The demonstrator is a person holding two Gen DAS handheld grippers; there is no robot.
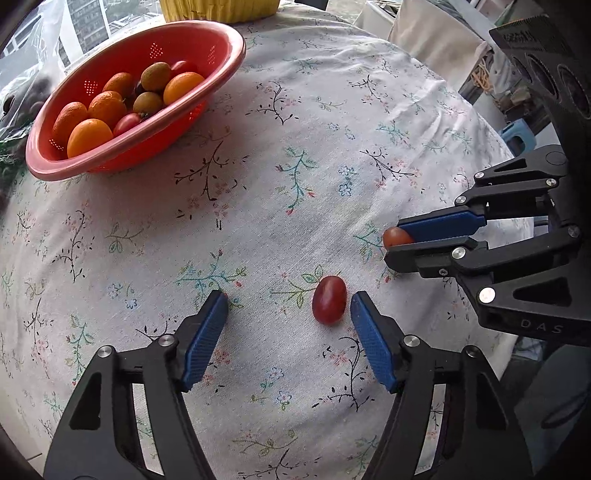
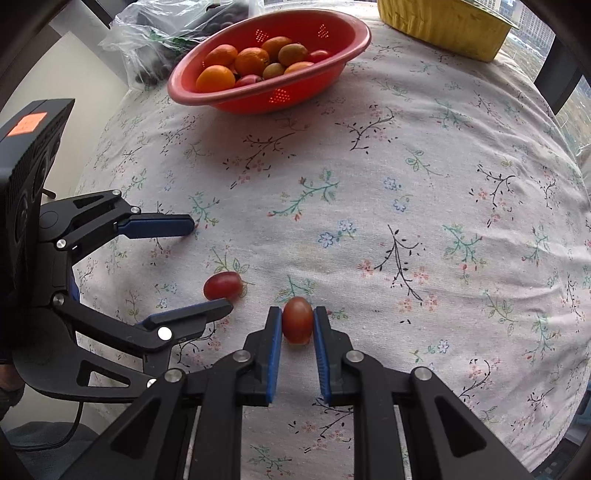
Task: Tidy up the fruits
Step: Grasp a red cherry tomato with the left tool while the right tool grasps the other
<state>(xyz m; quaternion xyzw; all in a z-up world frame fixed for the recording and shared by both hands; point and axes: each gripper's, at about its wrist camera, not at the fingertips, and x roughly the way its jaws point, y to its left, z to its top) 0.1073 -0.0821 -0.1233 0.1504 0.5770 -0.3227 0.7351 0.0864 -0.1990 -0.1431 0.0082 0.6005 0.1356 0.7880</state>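
Note:
A dark red cherry tomato (image 1: 328, 300) lies on the flowered tablecloth (image 1: 295, 129) between the fingers of my left gripper (image 1: 289, 299). It sits close to the right pad, with a wide gap to the left pad, so this gripper is open. In the right wrist view the same tomato (image 2: 222, 285) lies by the left gripper (image 2: 211, 264). My right gripper (image 2: 297, 312) is shut on a second, orange-red cherry tomato (image 2: 297, 320) just above the cloth. The left wrist view also shows the right gripper (image 1: 394, 239) at the right, that tomato (image 1: 395, 236) poking out of its tips.
A red colander bowl (image 1: 242, 48) (image 2: 258, 103) with several oranges, kiwis and tomatoes stands at the far side. Behind it are a yellow container (image 1: 221, 9) (image 2: 443, 26) and a clear plastic bag (image 2: 155, 40). The table edge drops off at the right.

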